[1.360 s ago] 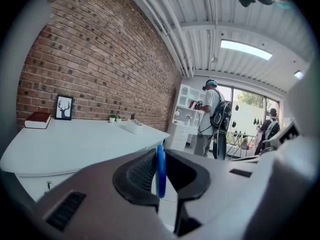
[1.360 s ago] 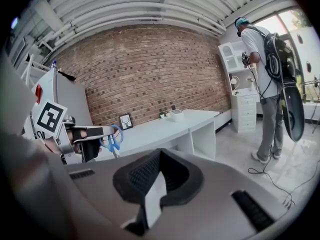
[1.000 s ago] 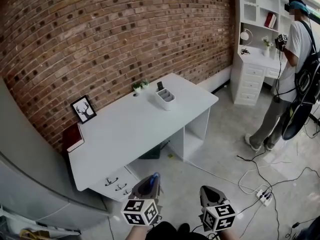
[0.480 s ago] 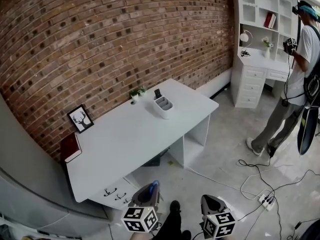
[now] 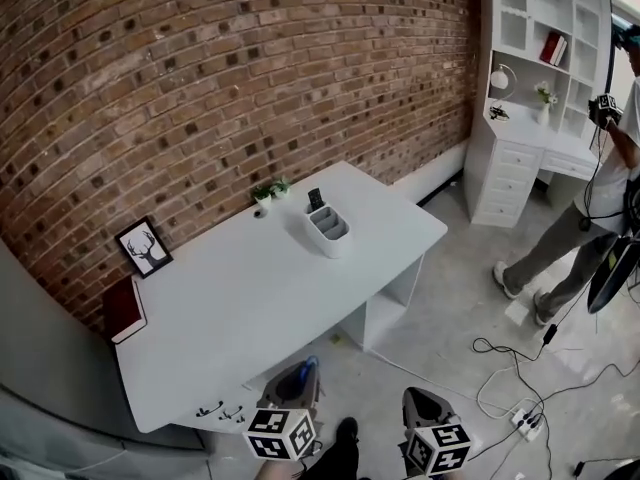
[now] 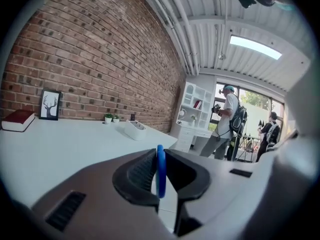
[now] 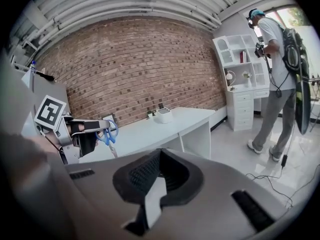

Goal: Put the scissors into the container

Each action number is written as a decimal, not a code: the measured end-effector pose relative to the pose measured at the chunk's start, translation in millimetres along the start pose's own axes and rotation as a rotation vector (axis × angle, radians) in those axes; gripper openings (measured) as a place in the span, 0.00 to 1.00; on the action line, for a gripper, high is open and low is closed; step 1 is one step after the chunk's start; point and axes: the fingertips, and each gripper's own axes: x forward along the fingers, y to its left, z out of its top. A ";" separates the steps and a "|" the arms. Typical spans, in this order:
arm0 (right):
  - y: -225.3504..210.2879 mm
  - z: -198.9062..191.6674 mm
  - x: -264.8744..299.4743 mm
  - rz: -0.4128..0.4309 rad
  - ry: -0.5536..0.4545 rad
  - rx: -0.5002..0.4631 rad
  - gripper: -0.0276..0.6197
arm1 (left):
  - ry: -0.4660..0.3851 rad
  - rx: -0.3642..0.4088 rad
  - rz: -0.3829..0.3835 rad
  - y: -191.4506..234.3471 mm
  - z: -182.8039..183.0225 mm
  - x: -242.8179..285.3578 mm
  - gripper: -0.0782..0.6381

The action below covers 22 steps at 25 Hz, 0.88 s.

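Note:
My left gripper (image 5: 300, 373) is low in the head view, short of the white desk (image 5: 250, 303), and is shut on the blue-handled scissors (image 5: 308, 365). In the left gripper view the blue handle ring (image 6: 160, 171) is pinched edge-on between the pads. The right gripper view shows the scissors (image 7: 107, 134) hanging blades down from the left gripper (image 7: 85, 134). The white compartmented container (image 5: 329, 230) stands at the desk's far right part, well away from both grippers; the container (image 6: 135, 129) is small in that view. My right gripper (image 5: 420, 400) is shut, with nothing in it (image 7: 161, 154).
On the desk stand a framed deer picture (image 5: 140, 248), a red book (image 5: 123, 308) and small potted plants (image 5: 268, 192). A white shelf cabinet (image 5: 530, 98) is at the right, with a person (image 5: 590, 228) beside it. Cables and a power strip (image 5: 525, 420) lie on the floor.
The view has shifted, so the desk now lies lower and nearer in the frame and the person sits farther right. Both grippers keep their places and grip.

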 end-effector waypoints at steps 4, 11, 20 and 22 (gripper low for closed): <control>-1.2 24.2 44.6 0.005 0.012 0.004 0.04 | 0.002 -0.006 -0.008 21.9 19.2 35.6 0.17; -3.7 57.7 107.5 -0.007 0.019 0.014 0.04 | -0.004 -0.013 -0.029 59.5 47.4 88.1 0.17; 1.0 83.1 151.2 -0.008 0.012 -0.007 0.04 | -0.022 -0.038 -0.042 88.1 69.8 124.4 0.17; 0.0 88.0 158.0 -0.008 0.014 -0.012 0.04 | -0.028 -0.039 -0.036 93.2 74.4 130.9 0.17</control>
